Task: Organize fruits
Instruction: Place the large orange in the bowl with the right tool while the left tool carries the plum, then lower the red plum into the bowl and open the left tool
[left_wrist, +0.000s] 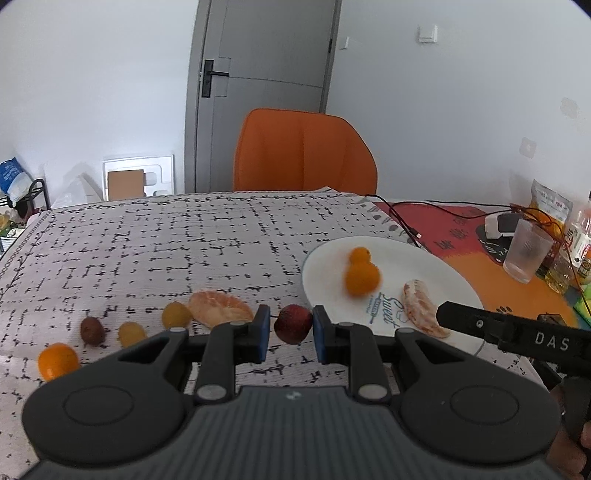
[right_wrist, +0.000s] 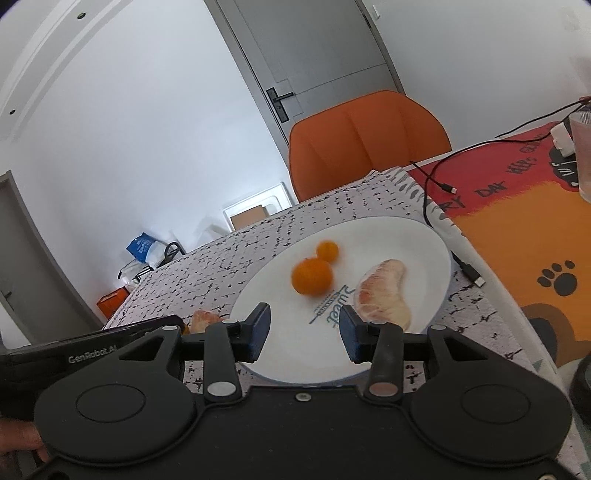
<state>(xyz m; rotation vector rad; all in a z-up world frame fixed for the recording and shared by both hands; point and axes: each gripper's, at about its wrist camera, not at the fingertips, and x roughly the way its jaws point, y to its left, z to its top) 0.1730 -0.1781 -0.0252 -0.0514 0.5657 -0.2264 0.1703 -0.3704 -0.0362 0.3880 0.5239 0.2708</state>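
My left gripper (left_wrist: 291, 332) is shut on a dark red fruit (left_wrist: 293, 324), held just above the patterned cloth (left_wrist: 184, 251). On the cloth to its left lie a peeled citrus piece (left_wrist: 219, 308), two yellow fruits (left_wrist: 176, 314), a brown fruit (left_wrist: 91, 330) and a small orange (left_wrist: 58, 360). The white plate (right_wrist: 388, 240) carries a blurred orange (right_wrist: 311, 276), a smaller orange (right_wrist: 327, 250) and a peeled segment (right_wrist: 384, 291). My right gripper (right_wrist: 304, 332) hovers open over the plate's near rim with nothing between its pads.
An orange chair (left_wrist: 303, 155) stands behind the table. To the right, a red and orange mat (left_wrist: 461, 236) holds a glass (left_wrist: 526, 251), bottles, a snack bag and black cables (right_wrist: 436, 184). The left gripper's black body (right_wrist: 92, 350) lies close beside the right one.
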